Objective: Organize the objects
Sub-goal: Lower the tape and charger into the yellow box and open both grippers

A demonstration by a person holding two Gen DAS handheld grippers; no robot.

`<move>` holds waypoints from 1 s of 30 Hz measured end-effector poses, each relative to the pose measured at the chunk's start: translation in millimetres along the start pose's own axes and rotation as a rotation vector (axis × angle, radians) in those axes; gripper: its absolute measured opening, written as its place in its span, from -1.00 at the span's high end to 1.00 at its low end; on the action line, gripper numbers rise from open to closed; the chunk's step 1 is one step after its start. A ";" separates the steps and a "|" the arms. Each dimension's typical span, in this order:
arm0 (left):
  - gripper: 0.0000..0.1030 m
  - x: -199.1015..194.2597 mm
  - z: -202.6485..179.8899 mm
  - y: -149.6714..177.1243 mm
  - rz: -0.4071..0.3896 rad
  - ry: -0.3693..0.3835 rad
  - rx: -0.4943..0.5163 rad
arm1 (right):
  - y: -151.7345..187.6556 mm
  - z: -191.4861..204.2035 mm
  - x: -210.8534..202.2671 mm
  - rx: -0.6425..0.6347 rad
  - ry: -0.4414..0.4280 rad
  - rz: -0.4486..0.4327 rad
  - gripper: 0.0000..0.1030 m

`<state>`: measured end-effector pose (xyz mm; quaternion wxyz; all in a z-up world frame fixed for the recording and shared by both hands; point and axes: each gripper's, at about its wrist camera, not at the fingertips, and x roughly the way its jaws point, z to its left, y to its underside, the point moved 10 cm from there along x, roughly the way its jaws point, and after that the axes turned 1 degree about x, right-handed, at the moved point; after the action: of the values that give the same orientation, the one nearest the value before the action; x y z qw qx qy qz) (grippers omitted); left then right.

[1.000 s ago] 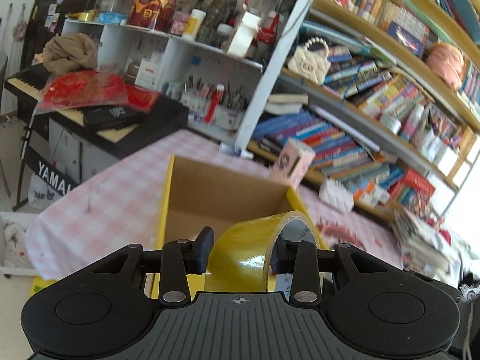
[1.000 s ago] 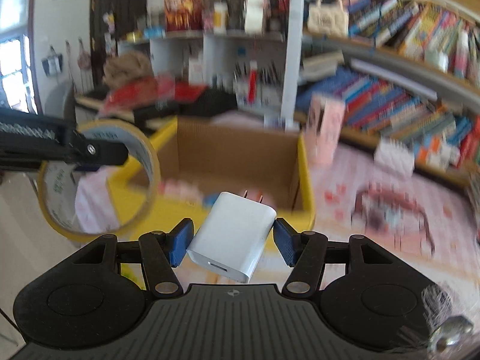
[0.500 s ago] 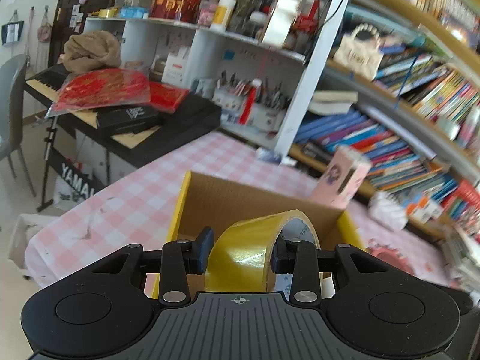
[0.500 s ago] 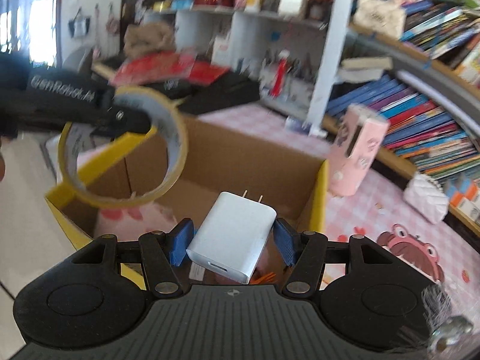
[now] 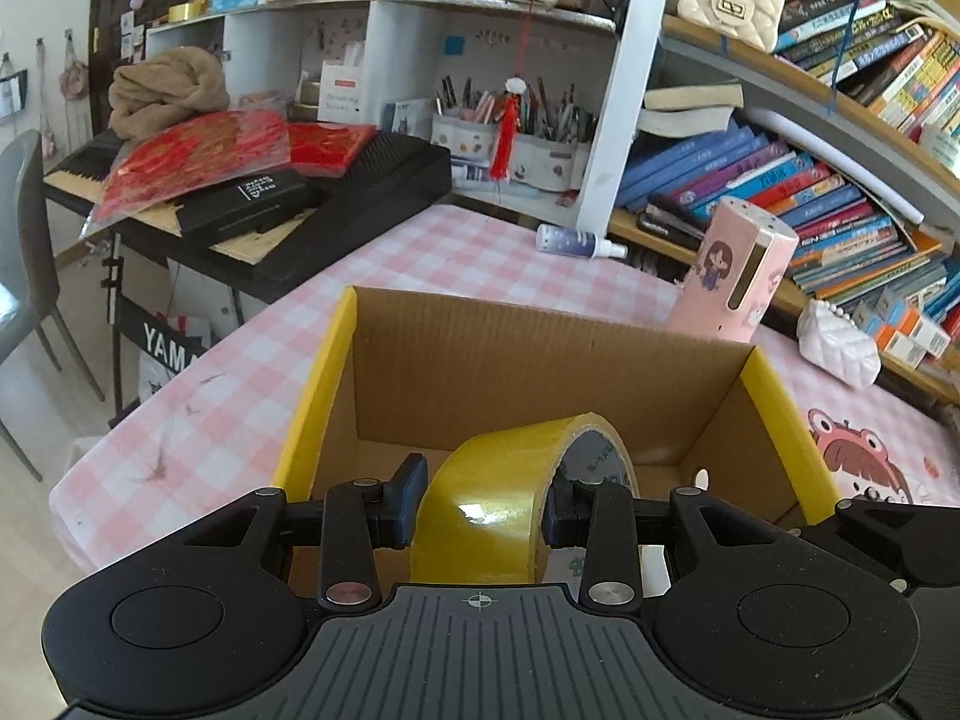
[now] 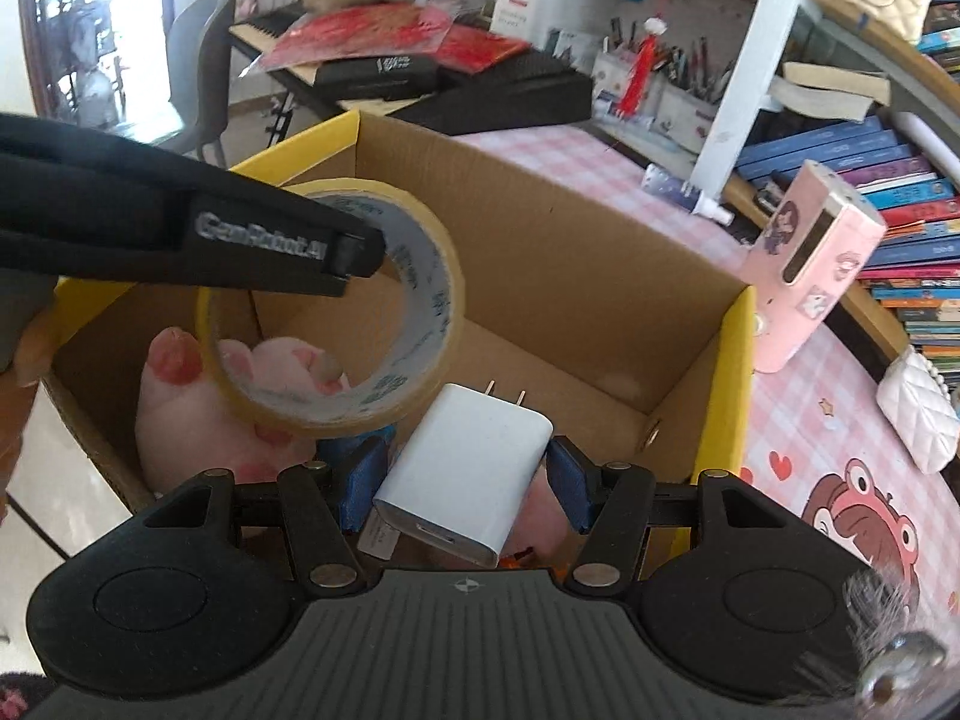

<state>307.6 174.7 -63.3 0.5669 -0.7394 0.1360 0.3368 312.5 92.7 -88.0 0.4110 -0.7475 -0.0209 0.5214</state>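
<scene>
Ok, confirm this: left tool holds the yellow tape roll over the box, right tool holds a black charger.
Not quite: the charger in the right tool is white, as the right wrist view shows. The left tool does hold the yellow tape roll over the box.

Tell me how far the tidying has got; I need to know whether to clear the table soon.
Done: a pink plush toy already lies in the cardboard box.

In hand: the left gripper holds a yellow tape roll over the box, and the right gripper holds a white charger above it, jaws closed on both.

Left: both need dropping in. A pink case, spray bottle and white purse remain on the table.
</scene>
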 end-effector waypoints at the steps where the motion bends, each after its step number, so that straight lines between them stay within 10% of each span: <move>1: 0.31 1.8 -0.8 -0.3 0.002 -0.002 0.006 | 0.2 0.7 1.2 -0.005 -0.004 0.009 -0.10; 16: 0.40 14.3 -7.3 11.4 0.066 -0.047 0.085 | 6.4 2.7 9.4 -0.031 -0.070 0.102 0.09; 30: -0.03 -36.7 -15.9 4.2 -0.078 0.011 0.079 | 2.3 -7.1 -36.0 0.037 -0.010 -0.081 -0.10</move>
<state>283.6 151.9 -40.5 0.6076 -0.7230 0.1234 0.3047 300.9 70.4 -61.1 0.4455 -0.7356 -0.0438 0.5084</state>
